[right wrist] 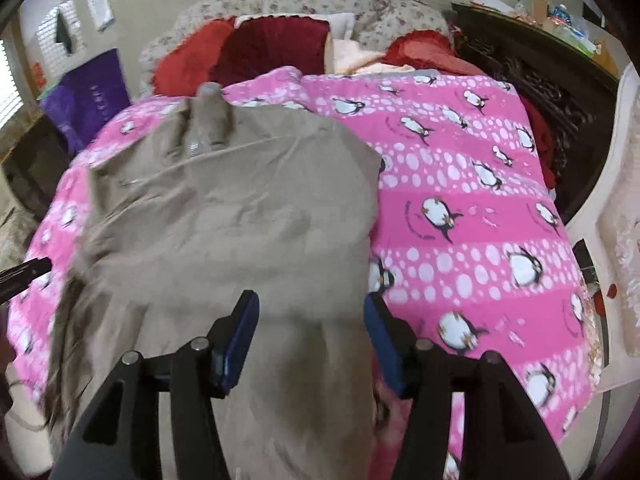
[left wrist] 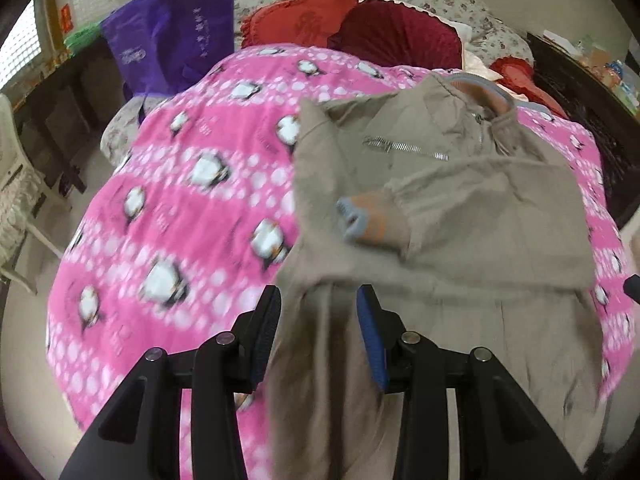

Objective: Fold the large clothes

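1. Bed under a pink penguin quilt (left wrist: 192,216), red pillows (left wrist: 360,28) at the far end, purple bag (left wrist: 168,40) far left.
2. Tan jacket (left wrist: 460,216) spread on the quilt, sleeve cuff (left wrist: 360,216) folded across the chest.
3. Left claw (left wrist: 318,332): apart, jacket fabric between the pads, grip unclear.
4. Right claw (right wrist: 312,340): apart above the jacket's near part, pads clear of fabric.

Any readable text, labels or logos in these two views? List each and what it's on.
Nothing can be read.
Purple fabric bag: pale printed lettering and a logo, too blurred.
Red heart-shaped cushion: darker emblem, not legible.
Small red sign on the wall by the window: too small.
White paper sheet on the wall: print too small.
Tan zip-up jacket: no text visible.
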Tool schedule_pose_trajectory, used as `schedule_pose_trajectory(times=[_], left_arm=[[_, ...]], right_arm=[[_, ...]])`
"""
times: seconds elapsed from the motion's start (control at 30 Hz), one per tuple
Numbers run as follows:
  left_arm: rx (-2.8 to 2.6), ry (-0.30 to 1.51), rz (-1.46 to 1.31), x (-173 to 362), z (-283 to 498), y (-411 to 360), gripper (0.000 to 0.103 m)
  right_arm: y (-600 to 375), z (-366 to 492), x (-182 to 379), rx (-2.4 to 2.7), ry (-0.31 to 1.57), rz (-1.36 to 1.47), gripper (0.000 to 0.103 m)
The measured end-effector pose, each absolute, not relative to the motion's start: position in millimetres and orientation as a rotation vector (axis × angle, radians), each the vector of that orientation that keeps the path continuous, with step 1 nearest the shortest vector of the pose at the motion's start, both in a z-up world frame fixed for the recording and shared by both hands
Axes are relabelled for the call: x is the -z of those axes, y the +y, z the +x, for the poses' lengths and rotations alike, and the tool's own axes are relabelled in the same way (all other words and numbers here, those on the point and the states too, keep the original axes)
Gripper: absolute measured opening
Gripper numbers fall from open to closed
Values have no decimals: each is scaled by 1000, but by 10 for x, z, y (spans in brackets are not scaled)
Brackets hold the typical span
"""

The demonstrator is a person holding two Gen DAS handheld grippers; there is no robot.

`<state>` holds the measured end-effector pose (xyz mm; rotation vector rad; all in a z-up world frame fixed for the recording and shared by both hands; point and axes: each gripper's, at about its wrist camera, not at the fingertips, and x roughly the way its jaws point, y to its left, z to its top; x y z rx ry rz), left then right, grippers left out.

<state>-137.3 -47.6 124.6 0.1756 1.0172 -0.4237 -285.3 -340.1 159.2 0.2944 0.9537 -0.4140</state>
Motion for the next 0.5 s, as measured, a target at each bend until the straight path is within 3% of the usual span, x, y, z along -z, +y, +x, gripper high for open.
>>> schedule_pose_trajectory(times=[0.17, 0.5], left_arm=[[454, 1073, 140, -1173, -1726, 20, 30], [484, 1217, 87, -705, -2406, 351, 31]], right_arm=[[-3246, -3390, -1724, 326, 1004, 312, 73], [-3098, -4271, -1086, 330, 1100, 411, 73]])
